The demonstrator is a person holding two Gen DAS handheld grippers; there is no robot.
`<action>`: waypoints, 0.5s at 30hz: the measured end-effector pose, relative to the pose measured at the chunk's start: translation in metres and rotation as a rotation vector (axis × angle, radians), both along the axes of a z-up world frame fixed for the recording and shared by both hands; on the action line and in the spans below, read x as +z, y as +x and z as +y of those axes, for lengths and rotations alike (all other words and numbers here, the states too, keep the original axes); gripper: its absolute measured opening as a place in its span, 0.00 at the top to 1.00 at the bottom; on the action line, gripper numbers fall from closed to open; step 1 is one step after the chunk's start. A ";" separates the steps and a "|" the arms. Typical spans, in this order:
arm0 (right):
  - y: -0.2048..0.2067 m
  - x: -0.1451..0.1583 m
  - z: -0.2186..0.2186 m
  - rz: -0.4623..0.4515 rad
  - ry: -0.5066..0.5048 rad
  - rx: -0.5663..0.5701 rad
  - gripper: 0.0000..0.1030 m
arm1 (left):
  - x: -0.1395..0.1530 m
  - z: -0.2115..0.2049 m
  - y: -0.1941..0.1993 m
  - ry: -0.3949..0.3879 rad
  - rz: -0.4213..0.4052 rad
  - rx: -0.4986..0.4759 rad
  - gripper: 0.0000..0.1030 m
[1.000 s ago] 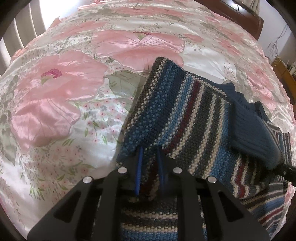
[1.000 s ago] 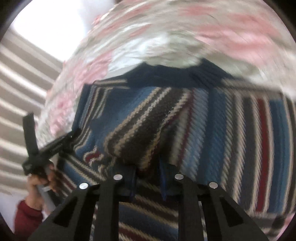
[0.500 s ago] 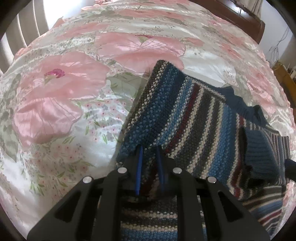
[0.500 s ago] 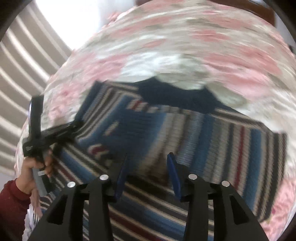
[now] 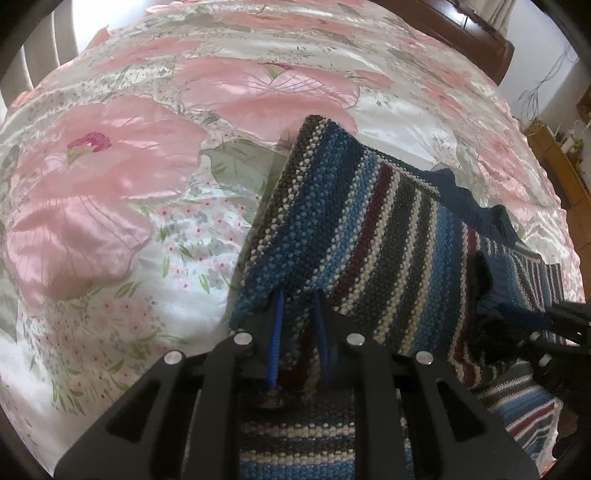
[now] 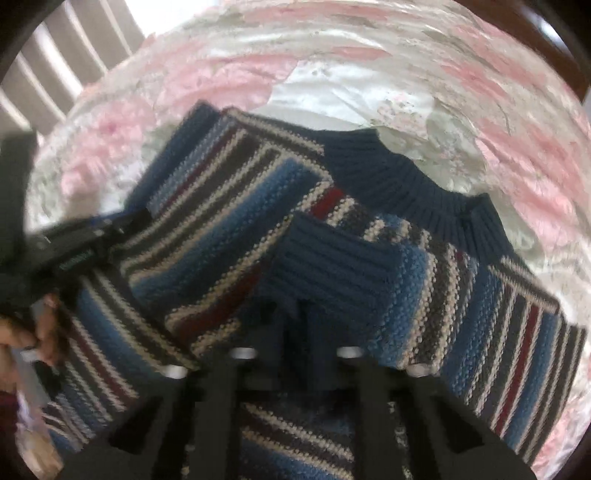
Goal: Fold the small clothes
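A small knitted sweater (image 5: 369, 229) with blue, white, dark and maroon stripes lies on the floral bed cover (image 5: 110, 184). My left gripper (image 5: 297, 302) is shut on a folded edge at the sweater's left side and holds it slightly raised. The right wrist view shows the sweater (image 6: 221, 229) with one sleeve folded across the body below the navy collar (image 6: 388, 173). The sleeve's navy ribbed cuff (image 6: 332, 266) sits right at my right gripper (image 6: 295, 314), whose jaws stand close together on it. The fingertips there are blurred.
The pink-flowered satin cover (image 6: 369, 55) spreads all round the sweater. A dark wooden headboard (image 5: 461, 29) edges the far side, with wooden furniture (image 5: 554, 158) to the right. A person's hand (image 6: 37, 332) holds the left gripper (image 6: 92, 240). Pale curtains (image 6: 55, 74) hang behind.
The right gripper let go of the sleeve, opened half a second ago, and has now closed on the navy cuff. The left gripper kept its hold and barely moved.
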State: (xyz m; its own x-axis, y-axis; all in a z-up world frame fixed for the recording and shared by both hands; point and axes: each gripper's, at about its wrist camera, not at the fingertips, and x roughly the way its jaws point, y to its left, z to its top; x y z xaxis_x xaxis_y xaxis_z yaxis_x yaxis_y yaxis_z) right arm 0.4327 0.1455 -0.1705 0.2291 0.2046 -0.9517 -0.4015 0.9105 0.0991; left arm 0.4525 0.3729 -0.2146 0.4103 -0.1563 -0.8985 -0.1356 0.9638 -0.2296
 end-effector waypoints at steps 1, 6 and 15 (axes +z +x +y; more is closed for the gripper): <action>0.001 0.005 -0.007 -0.010 0.023 -0.016 0.93 | 0.000 0.000 0.000 -0.002 0.001 0.004 0.84; -0.005 0.036 -0.068 -0.068 0.130 -0.120 0.93 | -0.001 -0.001 -0.001 0.008 -0.004 0.005 0.84; -0.029 0.032 -0.214 -0.097 0.098 -0.359 0.68 | -0.001 -0.007 0.000 0.048 -0.003 0.021 0.83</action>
